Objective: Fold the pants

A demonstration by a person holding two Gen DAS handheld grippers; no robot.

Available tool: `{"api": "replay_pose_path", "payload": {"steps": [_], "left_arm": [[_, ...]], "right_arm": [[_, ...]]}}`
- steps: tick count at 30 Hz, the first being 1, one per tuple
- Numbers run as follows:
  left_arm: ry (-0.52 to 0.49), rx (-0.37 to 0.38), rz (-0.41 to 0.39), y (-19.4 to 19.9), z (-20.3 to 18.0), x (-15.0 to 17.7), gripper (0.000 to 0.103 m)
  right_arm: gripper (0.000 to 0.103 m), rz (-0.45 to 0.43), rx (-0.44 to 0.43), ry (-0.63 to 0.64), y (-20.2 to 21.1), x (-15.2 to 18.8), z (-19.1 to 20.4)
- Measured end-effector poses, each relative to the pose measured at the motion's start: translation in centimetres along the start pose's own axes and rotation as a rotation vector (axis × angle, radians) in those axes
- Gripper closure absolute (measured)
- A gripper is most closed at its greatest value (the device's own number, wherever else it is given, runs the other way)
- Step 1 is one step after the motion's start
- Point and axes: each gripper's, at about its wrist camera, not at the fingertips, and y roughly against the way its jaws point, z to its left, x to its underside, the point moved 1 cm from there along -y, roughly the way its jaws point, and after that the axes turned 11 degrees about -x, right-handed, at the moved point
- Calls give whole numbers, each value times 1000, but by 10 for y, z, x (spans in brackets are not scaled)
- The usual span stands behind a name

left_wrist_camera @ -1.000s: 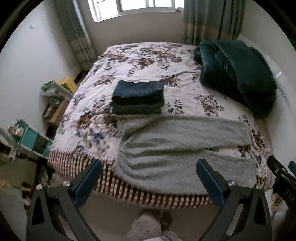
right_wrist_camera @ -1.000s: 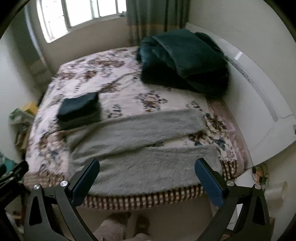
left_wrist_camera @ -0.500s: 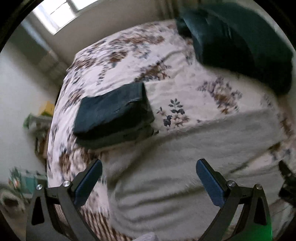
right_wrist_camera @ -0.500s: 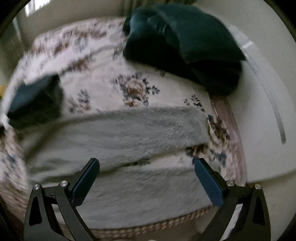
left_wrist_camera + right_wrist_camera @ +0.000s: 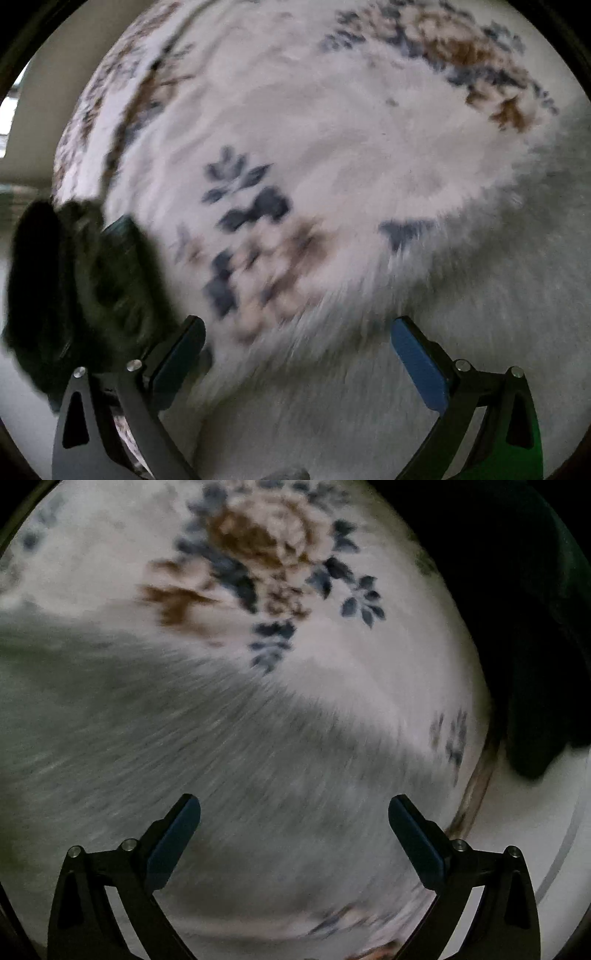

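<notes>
- Left gripper had its jaws spread wide and held nothing; its blue pads hovered close over the grey fleecy pants.
- Right gripper was likewise wide open and empty, close over the pants.
- Pants lay spread on the floral bedspread, filling the lower part of both views; their edges were cut off by the frame.
- Motion blur smeared both pictures, so the fleece pile and flower print were hard to make out.
- A dark folded garment sat at the left edge, partly behind the left finger.
- A dark green blanket was mostly lost in shadow at right.
</notes>
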Motion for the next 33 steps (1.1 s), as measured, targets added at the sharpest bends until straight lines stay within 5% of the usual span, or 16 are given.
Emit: {"api": "replay_pose_path", "payload": {"steps": [3, 4, 6, 8, 10, 15, 21, 26, 33], "left_arm": [[-44, 58, 14, -19, -17, -18, 7], [-51, 103, 17, -22, -20, -20, 22], [-44, 189, 7, -20, -21, -19, 51], [-39, 245, -20, -9, -19, -15, 85], [-22, 233, -63, 8, -19, -7, 98], [88, 177, -143, 52, -9, 21, 100], [307, 241, -220, 135, 16, 76, 100], [435, 330, -211, 189, 14, 158, 100], [500, 448, -9, 200, -55, 273, 100]], "right_arm": [[1, 25, -2, 79, -25, -20, -7], [5, 28, -29, 111, -32, -24, -7], [27, 28, -117, 135, -38, -28, -7], [68, 18, -224, 109, -38, -29, -8], [88, -21, -264, 70, -34, -24, -11], [92, -133, -303, -46, -14, 4, -33], [93, -317, -378, -237, 41, 71, -66], [93, -409, -439, -354, 86, 189, -28], [93, -294, -438, -416, 66, 357, 57]]}}
